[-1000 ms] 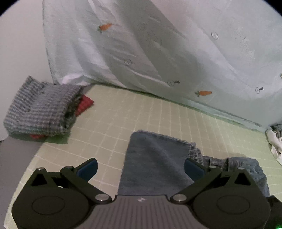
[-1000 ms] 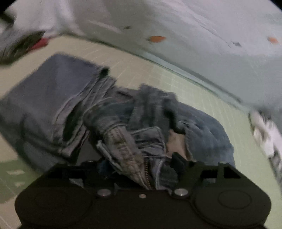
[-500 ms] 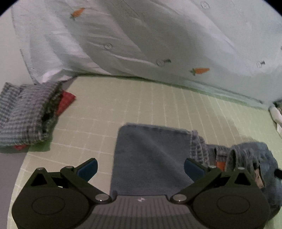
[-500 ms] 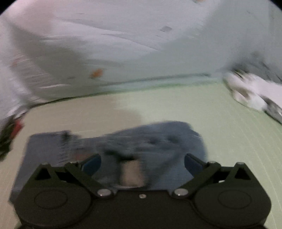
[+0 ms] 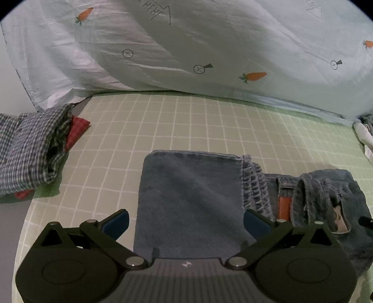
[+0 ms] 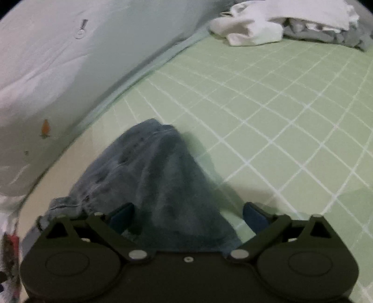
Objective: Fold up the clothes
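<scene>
A pair of blue denim jeans point(image 5: 191, 200) lies folded on the green checked sheet point(image 5: 186, 123), its flat leg panel to the left and the bunched waistband with an orange tag point(image 5: 283, 206) to the right. My left gripper point(image 5: 185, 220) is open and empty, just above the near edge of the flat panel. In the right wrist view the bunched end of the jeans point(image 6: 153, 177) lies between the fingers of my right gripper point(image 6: 188, 214), which is open and holds nothing.
A folded pile of checked and red clothes point(image 5: 32, 153) sits at the left edge. A light blue carrot-print quilt point(image 5: 198, 46) banks up along the back. White and grey clothes point(image 6: 279, 21) lie heaped at the far right of the sheet.
My right gripper has let go of the jeans waistband, opened, and swung to the right. My left gripper stayed open and drew back slightly over the flat panel.
</scene>
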Demonstrator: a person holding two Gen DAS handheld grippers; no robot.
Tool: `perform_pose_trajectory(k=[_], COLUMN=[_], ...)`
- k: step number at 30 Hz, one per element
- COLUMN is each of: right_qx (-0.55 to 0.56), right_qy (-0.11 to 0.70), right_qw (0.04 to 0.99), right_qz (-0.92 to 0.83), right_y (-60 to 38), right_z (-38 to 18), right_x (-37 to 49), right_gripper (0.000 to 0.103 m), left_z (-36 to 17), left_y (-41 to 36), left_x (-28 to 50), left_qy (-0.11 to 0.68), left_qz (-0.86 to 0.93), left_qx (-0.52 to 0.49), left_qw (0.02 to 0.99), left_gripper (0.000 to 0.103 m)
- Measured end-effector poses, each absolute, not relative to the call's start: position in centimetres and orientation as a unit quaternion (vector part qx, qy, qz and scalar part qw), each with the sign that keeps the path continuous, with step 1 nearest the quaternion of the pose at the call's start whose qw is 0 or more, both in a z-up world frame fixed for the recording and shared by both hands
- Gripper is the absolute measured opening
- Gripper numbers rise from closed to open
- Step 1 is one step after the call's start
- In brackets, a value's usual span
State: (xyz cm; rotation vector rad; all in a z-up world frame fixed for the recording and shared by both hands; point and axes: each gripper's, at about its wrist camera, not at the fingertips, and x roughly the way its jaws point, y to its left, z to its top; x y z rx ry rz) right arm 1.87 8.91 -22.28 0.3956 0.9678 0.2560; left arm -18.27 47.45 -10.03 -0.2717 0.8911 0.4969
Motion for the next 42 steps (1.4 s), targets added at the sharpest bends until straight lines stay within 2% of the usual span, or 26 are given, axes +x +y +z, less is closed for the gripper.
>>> perform_pose_trajectory(k=[2,3,5,7,18,23,28,31,36,37,38,39,41,42], right_qx=[0.192,0.191,0.188,0.184,0.121,0.163,0.168,0.143,0.146,0.159,0.179,0.208,0.268,0.293], right_qy=[0.462,0.46,0.452,0.441,0.338,0.362,0.446,0.456,0.461,0.464,0.467,0.469,0.463,0.456], right_qw=[0.855,0.856,0.86,0.864,0.875,0.811,0.76,0.756,0.749,0.743,0.734,0.721,0.7,0.693], right_qz=[0.136,0.134,0.147,0.158,0.326,0.43,0.442,0.447,0.452,0.455,0.46,0.466,0.474,0.475], right_y=[9.2,9.3,9.3,9.6,18.5,24.0,28.0,29.1,28.7,28.4,28.1,27.4,26.0,25.5], right_z=[-22.2,-22.0,-21.3,-20.1,-11.0,-11.5,-18.1,-19.1,-18.4,-18.5,-18.5,-18.3,-18.1,-17.8], right_x=[1.8,1.7,1.4,1.1,-2.7,-3.3,-2.6,-2.7,-3.0,-2.9,-2.6,-2.4,-1.9,-1.8], right_gripper=[0.054,0.051,0.033,0.027,0.024,0.023,0.021,0.021,0.029,0.034,0.047,0.055,0.084,0.089], left_z=[-9.9,-9.8,-9.5,-9.2,-8.6,-8.3,-8.4,-8.4,-8.8,-8.9,-9.0,-9.0,-9.1,-9.0], left_y=[47.0,46.8,46.4,46.0,46.4,47.2,47.5,47.8,48.3,48.2,48.1,48.0,47.9,48.0], left_x=[-18.7,-18.9,-19.5,-20.2,-22.7,-22.8,-22.9,-23.2,-23.2,-23.1,-23.0,-22.9,-22.7,-22.6], left_qy=[0.424,0.424,0.419,0.413,0.395,0.389,0.393,0.392,0.397,0.399,0.401,0.403,0.403,0.402], left_qz=[0.238,0.239,0.242,0.244,0.255,0.267,0.283,0.292,0.296,0.293,0.291,0.288,0.282,0.278], left_qx=[-0.136,-0.139,-0.142,-0.142,-0.169,-0.179,-0.172,-0.172,-0.185,-0.185,-0.184,-0.183,-0.184,-0.185], left_qw=[0.863,0.862,0.863,0.866,0.867,0.863,0.858,0.855,0.849,0.849,0.849,0.849,0.851,0.852], left_gripper=[0.103,0.103,0.103,0.103,0.102,0.102,0.102,0.102,0.102,0.102,0.102,0.102,0.102,0.102])
